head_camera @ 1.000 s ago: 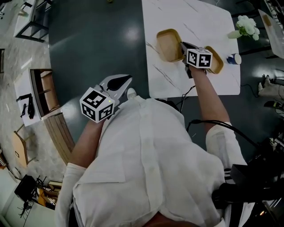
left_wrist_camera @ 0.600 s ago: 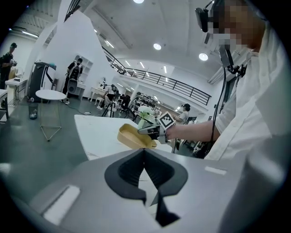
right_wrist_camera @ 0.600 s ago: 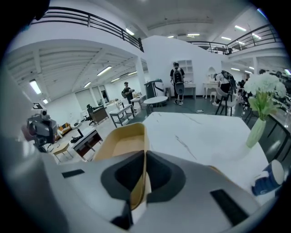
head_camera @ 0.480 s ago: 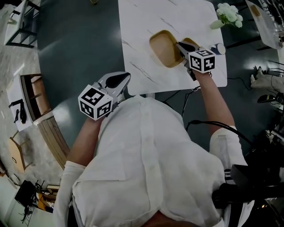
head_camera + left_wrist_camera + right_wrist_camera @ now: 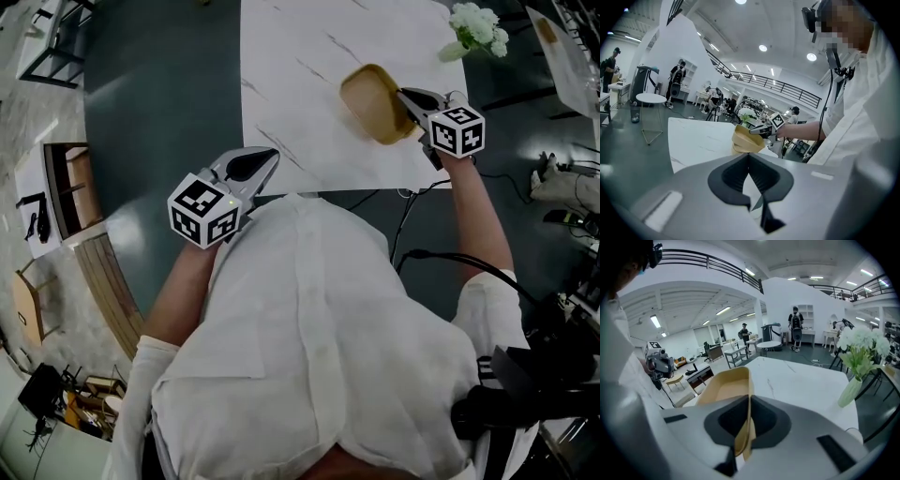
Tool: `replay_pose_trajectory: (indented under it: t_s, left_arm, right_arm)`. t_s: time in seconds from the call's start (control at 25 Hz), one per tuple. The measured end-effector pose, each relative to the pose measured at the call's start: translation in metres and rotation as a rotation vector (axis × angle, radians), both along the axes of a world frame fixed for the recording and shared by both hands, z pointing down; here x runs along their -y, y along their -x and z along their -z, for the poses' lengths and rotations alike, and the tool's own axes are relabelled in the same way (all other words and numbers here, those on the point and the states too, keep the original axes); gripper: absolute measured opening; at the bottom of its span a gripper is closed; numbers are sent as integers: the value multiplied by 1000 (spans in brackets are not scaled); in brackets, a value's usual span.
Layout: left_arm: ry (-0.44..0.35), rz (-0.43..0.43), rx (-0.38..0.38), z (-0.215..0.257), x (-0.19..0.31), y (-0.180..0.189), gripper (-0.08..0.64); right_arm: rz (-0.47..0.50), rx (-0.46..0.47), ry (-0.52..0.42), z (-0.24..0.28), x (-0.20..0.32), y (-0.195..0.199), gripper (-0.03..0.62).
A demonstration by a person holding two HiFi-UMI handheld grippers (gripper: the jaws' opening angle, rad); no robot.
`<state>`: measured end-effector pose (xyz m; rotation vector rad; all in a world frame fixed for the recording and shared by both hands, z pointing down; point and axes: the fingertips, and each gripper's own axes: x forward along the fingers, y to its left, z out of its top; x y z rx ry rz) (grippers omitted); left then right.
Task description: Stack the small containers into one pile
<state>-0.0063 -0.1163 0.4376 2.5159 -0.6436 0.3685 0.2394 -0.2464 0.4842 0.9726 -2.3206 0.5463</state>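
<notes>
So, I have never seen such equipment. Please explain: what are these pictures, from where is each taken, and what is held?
There is no robot here. A person holds a two-jaw hand tool in each hand; the cubes with square markers are parts of these tools. One picture comes from a camera on the person's head, looking down. The other two come from a camera on each tool, looking along its jaws. The right gripper is shut on the wall of a tan container above the white table. In the left gripper view, a second container seems to lie just under it. The left gripper is shut on nothing, off the table. A vase of white flowers stands near a table corner.
</notes>
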Motion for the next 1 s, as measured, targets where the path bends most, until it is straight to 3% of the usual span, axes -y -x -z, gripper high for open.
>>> replay_pose_trajectory:
  t_s: [0.44,1.0]
  left_arm:
    - [4,85,-6,-7,-12,-42,7]
    - [11,145,32,-8,-18,-50,6]
  right_arm:
    - [82,-44,30,-29,15,-63,14]
    - [129,-108,84,-78,21,-63,14]
